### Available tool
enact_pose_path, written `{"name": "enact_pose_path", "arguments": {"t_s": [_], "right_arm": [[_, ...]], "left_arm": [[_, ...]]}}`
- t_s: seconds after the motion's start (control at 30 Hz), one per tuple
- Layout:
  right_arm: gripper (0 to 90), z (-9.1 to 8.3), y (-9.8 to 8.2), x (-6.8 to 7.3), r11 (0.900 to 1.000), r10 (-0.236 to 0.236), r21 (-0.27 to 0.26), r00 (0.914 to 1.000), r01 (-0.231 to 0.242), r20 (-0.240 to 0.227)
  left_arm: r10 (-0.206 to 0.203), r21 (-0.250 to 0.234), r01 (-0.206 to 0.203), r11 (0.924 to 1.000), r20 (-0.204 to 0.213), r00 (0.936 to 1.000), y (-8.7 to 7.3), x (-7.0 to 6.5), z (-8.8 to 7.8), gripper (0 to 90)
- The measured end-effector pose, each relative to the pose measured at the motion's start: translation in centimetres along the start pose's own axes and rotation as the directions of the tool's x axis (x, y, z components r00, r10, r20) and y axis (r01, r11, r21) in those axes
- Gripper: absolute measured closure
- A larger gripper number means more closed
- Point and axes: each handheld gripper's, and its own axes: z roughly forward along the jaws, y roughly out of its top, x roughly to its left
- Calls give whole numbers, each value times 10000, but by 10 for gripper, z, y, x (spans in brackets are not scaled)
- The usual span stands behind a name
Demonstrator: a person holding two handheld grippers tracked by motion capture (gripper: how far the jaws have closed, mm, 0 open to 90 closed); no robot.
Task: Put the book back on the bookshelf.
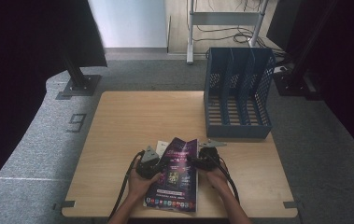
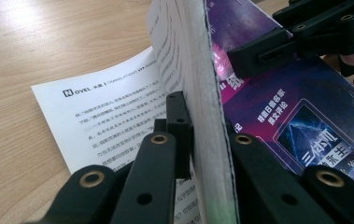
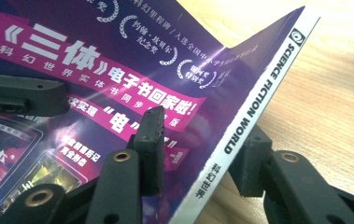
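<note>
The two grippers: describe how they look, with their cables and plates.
Both the left gripper and the right gripper are black, with boxy bodies and linked jaw arms joined by brass-coloured rivets. Each carries a grey three-cornered plate on top and trails a black cable back along the forearm. The fingers are flat, rectangular blocks. No sleeves reach the forearms.
</note>
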Motion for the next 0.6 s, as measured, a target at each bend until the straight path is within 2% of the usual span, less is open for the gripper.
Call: {"name": "enact_pose_path", "arguments": {"t_s": [0.27,0.6], "right_arm": [[636,-10,3,1,9994,-194,-287,9997,189,-174],[651,-31,11,8,9913,-765,-1091,9967,730,-283]], "left_arm": [[96,-337,-94,9994,42,9999,5,-2,-7,851],[316,-1087,-307,9936,69,9995,16,-8,-26,851]]}}
